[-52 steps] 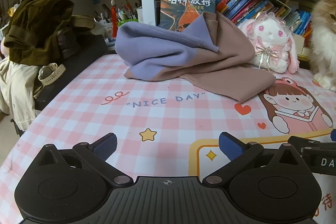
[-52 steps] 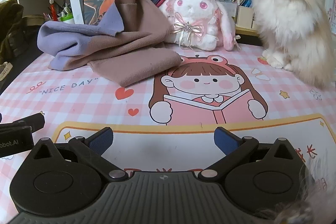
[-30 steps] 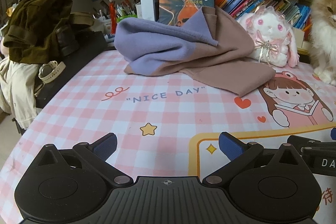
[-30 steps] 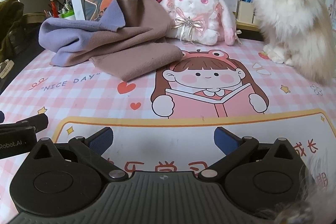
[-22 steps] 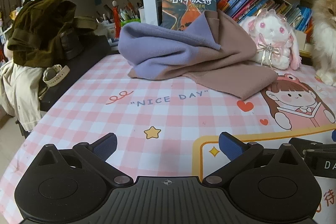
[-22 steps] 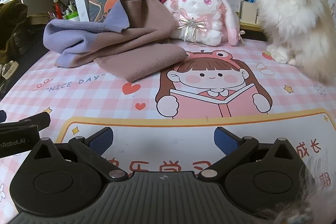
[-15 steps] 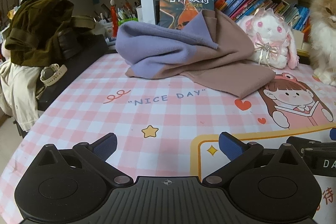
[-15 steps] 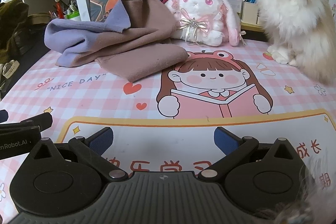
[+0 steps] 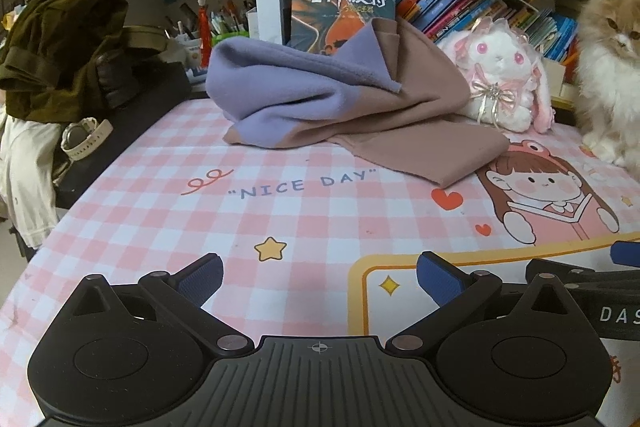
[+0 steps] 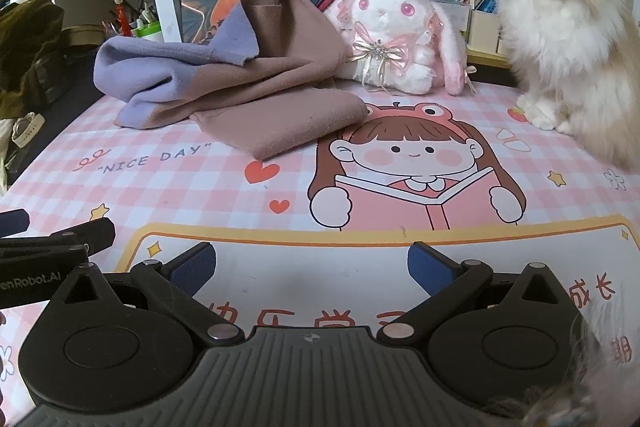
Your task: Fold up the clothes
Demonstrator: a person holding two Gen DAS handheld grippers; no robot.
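Left gripper (image 9: pixel 319 273) view: jacket (image 9: pixel 60 47), watch (image 9: pixel 82 139)

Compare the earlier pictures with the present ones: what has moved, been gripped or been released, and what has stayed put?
Nothing was gripped or released. The left tool and right tool stay open and empty, only swaying slightly over the checked table cover. The purple-and-brown garment lies crumpled as before, untouched; the plush rabbit and the cat have kept their places.

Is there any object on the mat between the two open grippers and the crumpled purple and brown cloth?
Nothing visible. Between the left gripper, the right gripper and the crumpled purple and brown fleece cloth lies only bare pink checked mat. The white plush rabbit and fluffy cat sit to its right.
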